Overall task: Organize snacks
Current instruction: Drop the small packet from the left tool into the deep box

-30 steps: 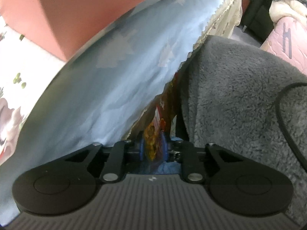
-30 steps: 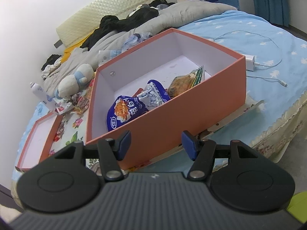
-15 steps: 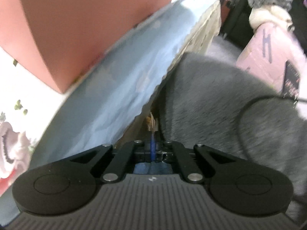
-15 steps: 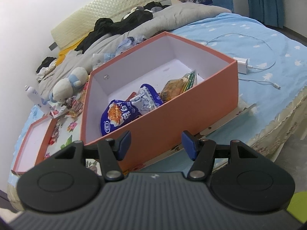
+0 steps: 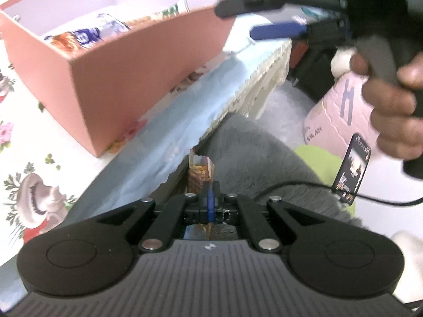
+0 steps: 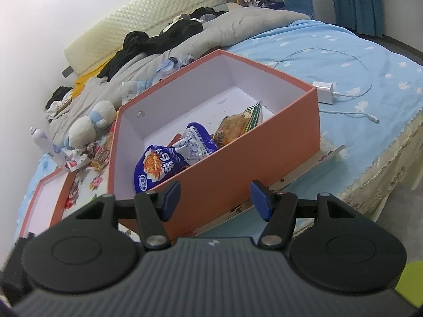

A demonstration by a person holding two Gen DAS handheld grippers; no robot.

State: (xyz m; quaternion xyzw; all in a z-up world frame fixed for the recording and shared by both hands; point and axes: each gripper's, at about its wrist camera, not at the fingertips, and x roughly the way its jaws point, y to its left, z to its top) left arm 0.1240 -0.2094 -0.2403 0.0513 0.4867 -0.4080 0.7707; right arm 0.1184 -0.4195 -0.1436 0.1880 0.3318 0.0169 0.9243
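Beside the box, I am pinching a packet in my left gripper, bed edge crowding it, my right gripper gaping.

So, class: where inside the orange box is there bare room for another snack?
The orange box has a bare white floor toward its far corner, behind the orange packet. The near side is crowded by the blue bag and the blue-white packet.
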